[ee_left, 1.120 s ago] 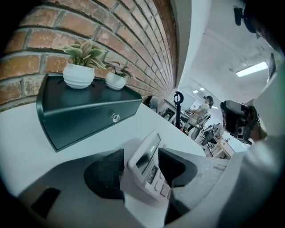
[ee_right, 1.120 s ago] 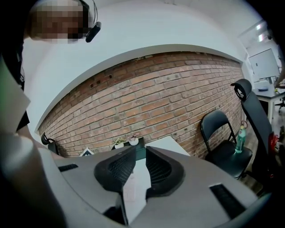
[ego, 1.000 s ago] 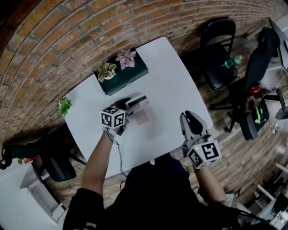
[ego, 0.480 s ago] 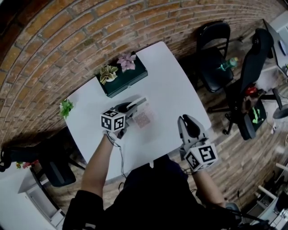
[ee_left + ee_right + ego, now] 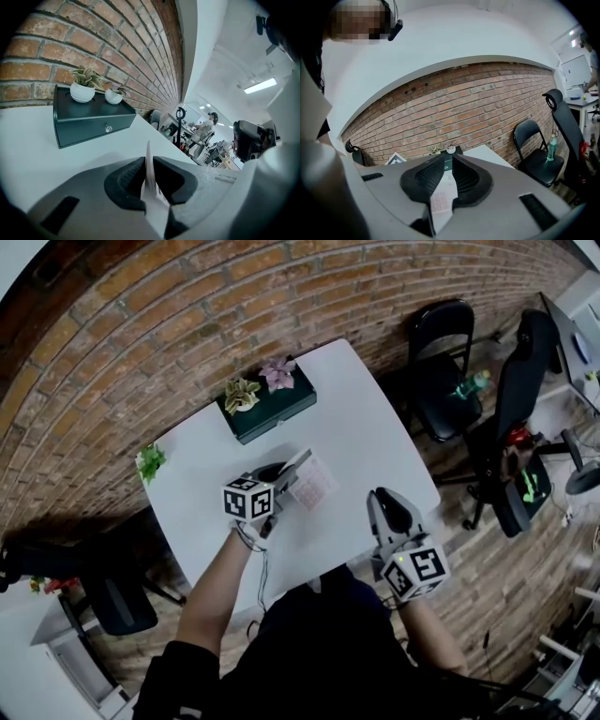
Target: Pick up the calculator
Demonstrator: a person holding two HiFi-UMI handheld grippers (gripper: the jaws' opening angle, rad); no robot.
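The calculator (image 5: 314, 480) is a thin white slab with pink keys. My left gripper (image 5: 292, 476) is shut on its near edge and holds it tilted above the white table (image 5: 361, 432). In the left gripper view the calculator (image 5: 150, 176) stands edge-on, pinched between the dark pads. My right gripper (image 5: 385, 502) hovers off the table's right front edge; its jaws are closing, almost together, with nothing between them. In the right gripper view the calculator (image 5: 440, 200) shows beyond the narrow slit between the pads of that gripper (image 5: 449, 169).
A dark green drawer box (image 5: 274, 405) with two small potted plants stands at the table's back; it is also in the left gripper view (image 5: 89, 123). Another small plant (image 5: 148, 463) sits at the left edge. Black chairs (image 5: 450, 343) stand to the right, a brick wall behind.
The left jaws closed on the calculator and raised it off the table, tilting it. The right gripper drifted a little leftward and up, near the table's edge.
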